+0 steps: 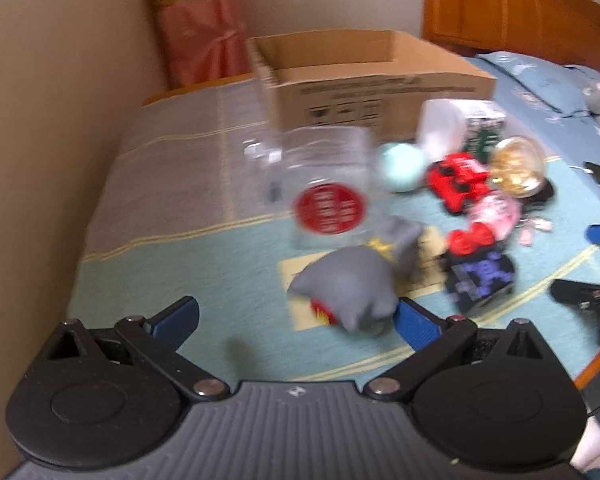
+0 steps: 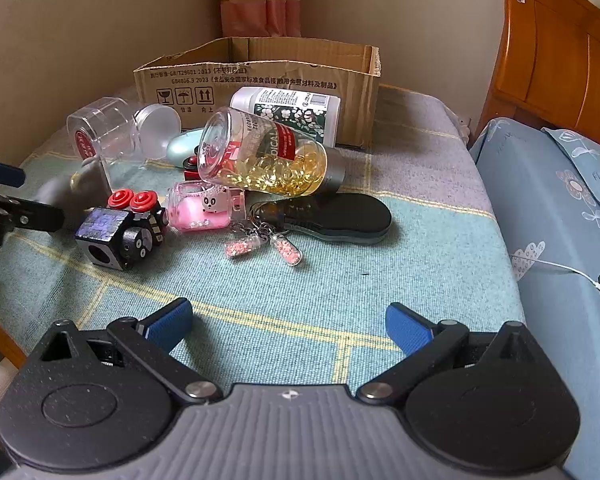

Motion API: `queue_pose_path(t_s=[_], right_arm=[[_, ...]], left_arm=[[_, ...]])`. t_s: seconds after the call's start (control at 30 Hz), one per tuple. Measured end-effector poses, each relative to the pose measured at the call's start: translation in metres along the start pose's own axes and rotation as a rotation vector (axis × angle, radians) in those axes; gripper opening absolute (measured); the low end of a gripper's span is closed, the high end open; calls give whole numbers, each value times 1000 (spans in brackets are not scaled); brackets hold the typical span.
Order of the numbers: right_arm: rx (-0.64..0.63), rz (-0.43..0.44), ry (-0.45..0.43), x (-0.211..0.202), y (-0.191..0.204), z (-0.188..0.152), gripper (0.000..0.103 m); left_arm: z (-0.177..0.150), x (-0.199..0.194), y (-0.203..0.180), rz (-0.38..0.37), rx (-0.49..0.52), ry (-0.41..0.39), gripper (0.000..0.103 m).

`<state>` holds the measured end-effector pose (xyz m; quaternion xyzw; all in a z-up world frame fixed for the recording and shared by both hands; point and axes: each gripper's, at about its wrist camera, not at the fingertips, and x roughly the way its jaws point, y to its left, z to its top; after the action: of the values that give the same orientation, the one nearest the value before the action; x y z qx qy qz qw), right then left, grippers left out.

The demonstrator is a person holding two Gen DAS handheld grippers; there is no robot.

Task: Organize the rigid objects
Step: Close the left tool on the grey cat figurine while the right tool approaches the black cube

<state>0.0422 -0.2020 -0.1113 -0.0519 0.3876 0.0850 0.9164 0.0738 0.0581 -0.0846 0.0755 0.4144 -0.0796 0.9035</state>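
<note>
Left wrist view: blurred, so small detail is lost.
Grey toy: the grey toy [image 1: 346, 292] lies on the checked blanket [image 1: 160, 216] close to the near edge, a red-and-yellow part showing beneath it.
Left claw: the left gripper [image 1: 296, 314] stands wide and holds nothing; the toy sits toward its right-hand finger, touching or just short of it, I cannot tell which.
Step in hand: I judge this the approach to a first pick, with the clutter not yet boxed.
Next move: shift so the toy sits between both fingers, close, then carry it to the cardboard box [image 2: 260, 80] at the far edge.
Neighbours: a clear jar [image 1: 320, 188] lies just behind the toy, a black cube [image 2: 104, 236] to its right.
Right claw: the right gripper [image 2: 288, 326] is also wide and empty, over bare blanket near the front edge, well short of the capsule bottle [image 2: 268, 156] and the pile.
</note>
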Motion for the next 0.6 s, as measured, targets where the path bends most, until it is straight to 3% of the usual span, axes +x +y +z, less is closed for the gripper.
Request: queue_pose_path(t_s=[0.17,0.4,0.6], right_arm=[[0,0,-1,0,0,0,103],[0,0,-2,0,0,0,103],[-2,1,-5,0,0,0,103]], left_arm=[[-4,1,11,41,-25,20,102],[4,-6,-5,-97,-40,-34,102],[13,7,-16,-63,-81,-47,102]])
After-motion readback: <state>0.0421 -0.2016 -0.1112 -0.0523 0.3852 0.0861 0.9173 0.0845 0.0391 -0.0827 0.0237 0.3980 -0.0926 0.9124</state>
